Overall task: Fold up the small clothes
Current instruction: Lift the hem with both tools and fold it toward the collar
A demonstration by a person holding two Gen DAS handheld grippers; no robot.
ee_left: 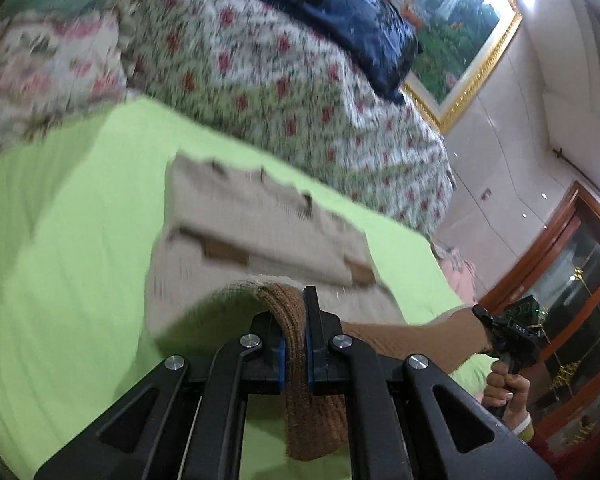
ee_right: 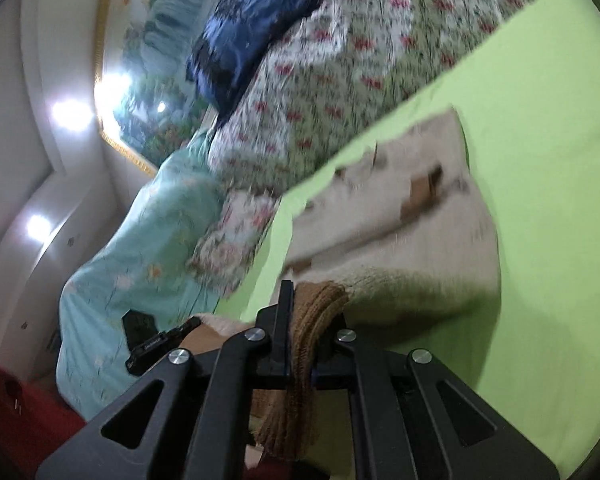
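The left gripper is clamped on the brown ribbed hem of the beige knitted garment. The right gripper pinches the same hem at its other end. Both corners are held so that the near edge hangs clear of the green sheet, while the far part rests flat on it, apparently ready for folding over.

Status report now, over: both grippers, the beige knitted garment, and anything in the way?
Left gripper shut on brown ribbed hem. Right gripper shut on the hem too. Beige knitted garment lifted at near edge over green sheet. Nothing in the way.
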